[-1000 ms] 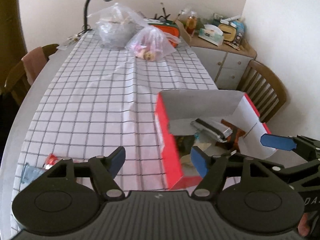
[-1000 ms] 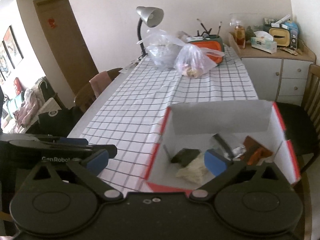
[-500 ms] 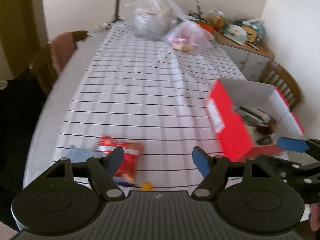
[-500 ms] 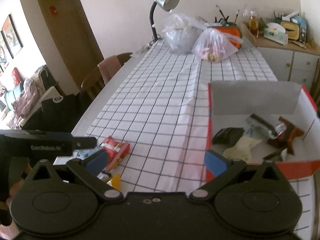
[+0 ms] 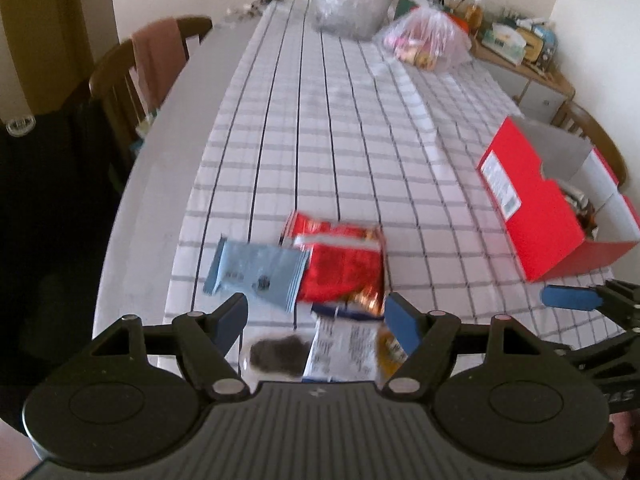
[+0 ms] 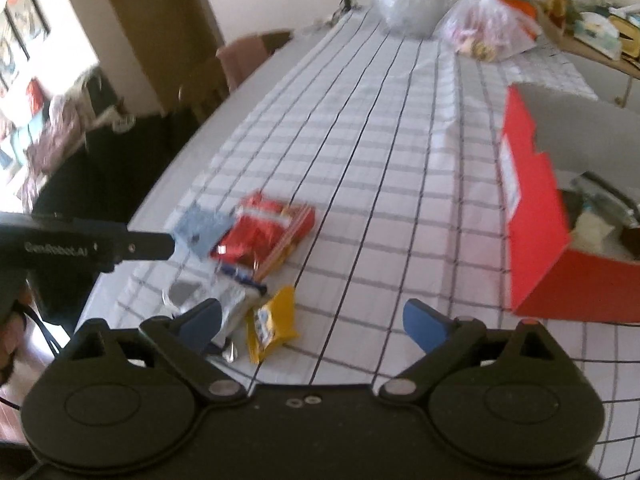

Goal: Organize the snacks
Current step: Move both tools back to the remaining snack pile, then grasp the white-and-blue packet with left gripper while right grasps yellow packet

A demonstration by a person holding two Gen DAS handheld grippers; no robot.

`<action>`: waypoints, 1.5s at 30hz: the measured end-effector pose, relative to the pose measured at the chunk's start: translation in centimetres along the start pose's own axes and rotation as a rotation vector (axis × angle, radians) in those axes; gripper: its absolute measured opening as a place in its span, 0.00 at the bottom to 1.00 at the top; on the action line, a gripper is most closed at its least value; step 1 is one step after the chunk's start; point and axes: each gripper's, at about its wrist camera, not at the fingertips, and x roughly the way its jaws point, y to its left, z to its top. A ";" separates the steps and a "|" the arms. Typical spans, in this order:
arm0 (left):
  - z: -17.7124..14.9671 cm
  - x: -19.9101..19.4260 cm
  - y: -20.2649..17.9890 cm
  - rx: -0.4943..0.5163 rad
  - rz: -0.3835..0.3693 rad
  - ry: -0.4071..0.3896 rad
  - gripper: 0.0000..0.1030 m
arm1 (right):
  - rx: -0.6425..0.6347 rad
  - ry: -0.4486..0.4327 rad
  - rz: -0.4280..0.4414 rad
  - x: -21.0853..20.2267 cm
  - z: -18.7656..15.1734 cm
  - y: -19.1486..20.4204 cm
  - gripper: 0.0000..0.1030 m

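Observation:
A pile of snack packets lies near the table's front left edge. It holds a red packet (image 5: 340, 264) (image 6: 264, 236), a light blue packet (image 5: 256, 276) (image 6: 202, 228), a white printed packet (image 5: 344, 348) (image 6: 228, 308) and a yellow packet (image 6: 272, 324). My left gripper (image 5: 318, 320) hovers open just over the pile, touching nothing. My right gripper (image 6: 314, 320) hangs to the right of the pile, its jaws closing, the yellow packet below its left finger and nothing pressed. The open red box (image 5: 532, 216) (image 6: 532, 216) on the right holds several snacks.
The checked tablecloth (image 5: 340, 120) runs back to two clear plastic bags (image 5: 424, 40) and a lamp stem. A wooden chair with a pink cloth (image 5: 156, 56) stands at the left edge. A cluttered sideboard (image 5: 520, 48) is at the back right.
Both grippers have swung left from the red box to the snack pile and come lower. The pile now fills the near view; the box sits off to the right.

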 end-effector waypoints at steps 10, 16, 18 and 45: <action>-2.2 4.3 -0.3 0.054 -0.036 0.105 0.73 | -0.113 0.085 -0.015 4.8 -1.7 2.0 0.75; -1.9 6.2 -0.8 0.068 -0.046 0.156 0.73 | -0.114 0.081 0.003 5.9 -1.4 2.2 0.68; -1.7 6.7 -0.8 0.068 -0.053 0.176 0.73 | -0.117 0.083 0.011 6.3 -1.2 2.3 0.65; -1.7 7.7 -2.6 0.127 -0.072 0.220 0.61 | -0.082 0.086 -0.015 6.0 -1.6 1.1 0.23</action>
